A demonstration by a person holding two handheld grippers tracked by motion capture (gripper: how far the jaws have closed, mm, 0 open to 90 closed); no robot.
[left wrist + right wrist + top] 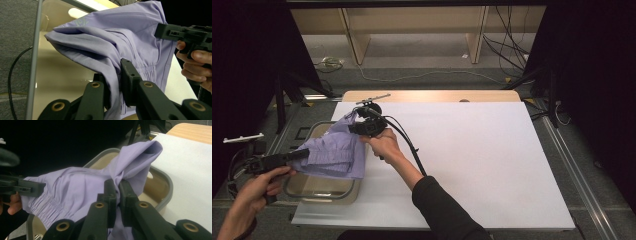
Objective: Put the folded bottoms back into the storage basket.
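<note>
A lilac garment (pixel 334 150) with a gathered elastic band hangs stretched between both grippers above a beige tray (pixel 314 190) at the table's left edge. My left gripper (pixel 304 154) is shut on the cloth's near left end; its jaws pinch the lilac garment (pixel 105 50) in the left gripper view, at the left gripper (pixel 117 82). My right gripper (pixel 357 125) is shut on the far upper end. In the right gripper view the right gripper (pixel 117 188) clamps a fold of the lilac garment (pixel 82 185), with the tray (pixel 170 187) beneath.
A white sheet (pixel 472 155) covers the table (pixel 432 95), whose wooden far edge shows beyond it. Black cables (pixel 412 150) trail from the right gripper over the sheet. The floor behind holds wooden shelf legs and loose cables. Dark curtains flank both sides.
</note>
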